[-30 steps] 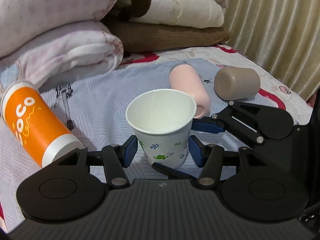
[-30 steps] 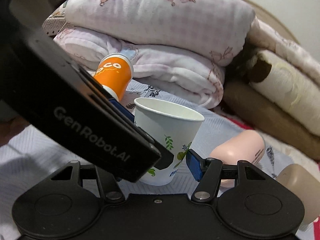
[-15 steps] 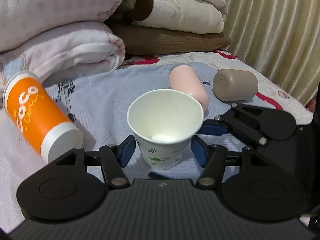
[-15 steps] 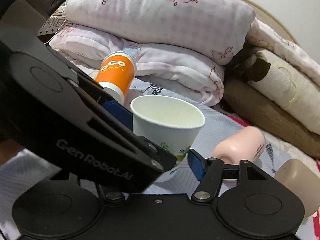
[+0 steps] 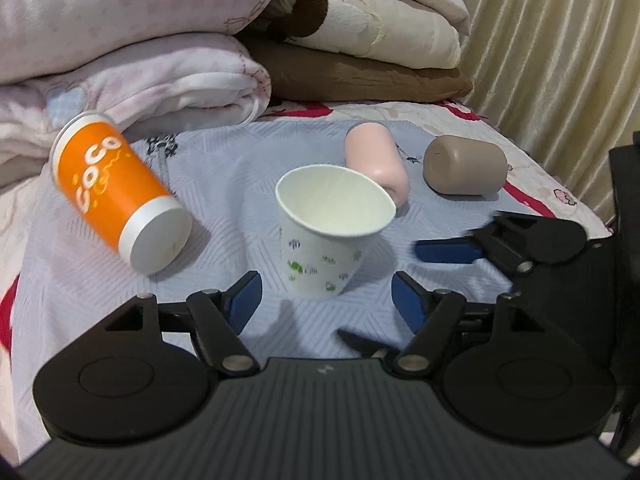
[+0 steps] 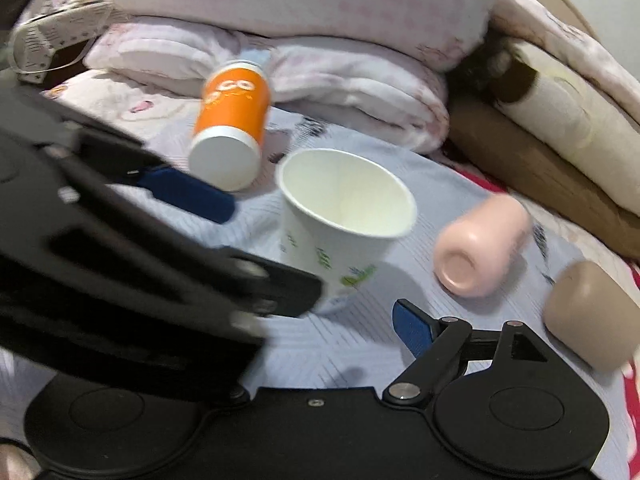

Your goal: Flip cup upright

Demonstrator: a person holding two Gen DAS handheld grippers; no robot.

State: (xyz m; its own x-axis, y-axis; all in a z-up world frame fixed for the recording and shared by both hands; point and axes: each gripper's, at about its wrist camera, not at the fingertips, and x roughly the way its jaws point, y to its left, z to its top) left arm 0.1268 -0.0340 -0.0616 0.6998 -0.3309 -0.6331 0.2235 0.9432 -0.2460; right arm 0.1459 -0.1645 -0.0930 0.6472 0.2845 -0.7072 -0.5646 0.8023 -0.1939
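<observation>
Paper cup [image 5: 326, 236] is standing mouth-up, slightly tilted, on the bed [image 5: 224, 176] between orange cup [image 5: 116, 192] and pink cup [image 5: 378, 166]. Left tongs [image 5: 326, 294] and right tongs [image 6: 316, 312] are gaping wide, gripping nothing, clear of it.

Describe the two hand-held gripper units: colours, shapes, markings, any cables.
Both look alike. The left hand-held gripper has a matte black ribbed body, two round black discs, black linkage arms with silver pivot pins, and blue finger pads. The right hand-held gripper has the same black body and blue pads. No cables or sleeves are visible, and no lettering is readable now.
</observation>
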